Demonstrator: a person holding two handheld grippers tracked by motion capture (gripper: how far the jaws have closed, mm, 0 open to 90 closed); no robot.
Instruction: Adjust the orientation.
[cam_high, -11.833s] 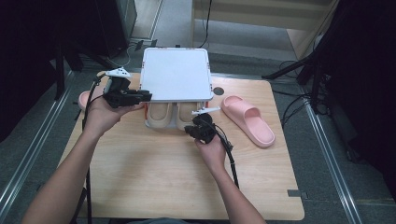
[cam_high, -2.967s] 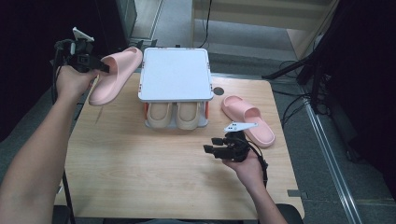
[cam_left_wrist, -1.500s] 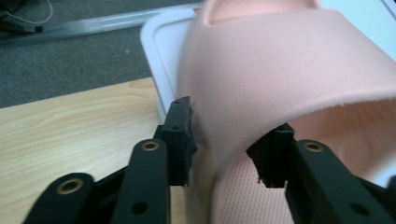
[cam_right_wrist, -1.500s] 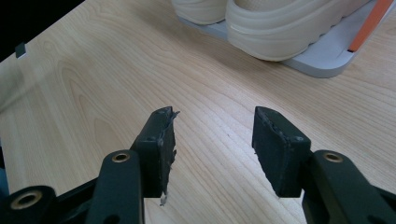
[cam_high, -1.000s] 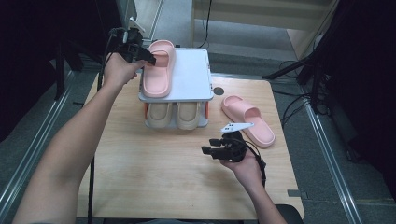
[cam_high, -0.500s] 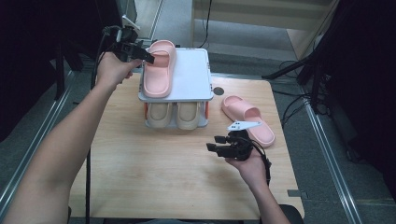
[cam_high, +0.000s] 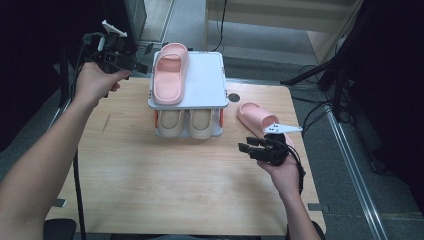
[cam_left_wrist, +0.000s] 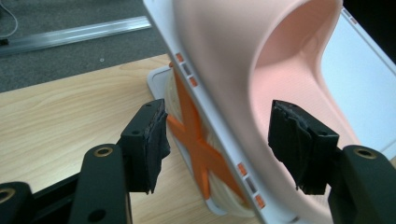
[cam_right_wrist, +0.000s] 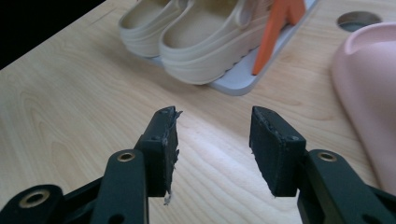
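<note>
The left gripper (cam_high: 142, 59) sat just off the far-left corner of the white two-tier plastic shoe rack (cam_high: 207, 82), jaws spread apart and empty; in the left gripper view they straddled the rack's edge and the flank of the pale pink foam slide sandal (cam_left_wrist: 261, 70) without gripping it; that sandal lay on the rack's top shelf, left half, sole down; its long axis ran front to back along the shelf, strap end at the far side, the near end at the front edge; to finish well, I'd judge, back the jaws straight out so neither pad clips the sandal; the right gripper (cam_high: 252, 149) hovered low over the wooden surface (cam_high: 150, 190), jaws open on nothing; the second pink slide sandal (cam_high: 255, 117) lay just beside it; a beige clog pair (cam_high: 187, 122) filled the lower tier.
</note>
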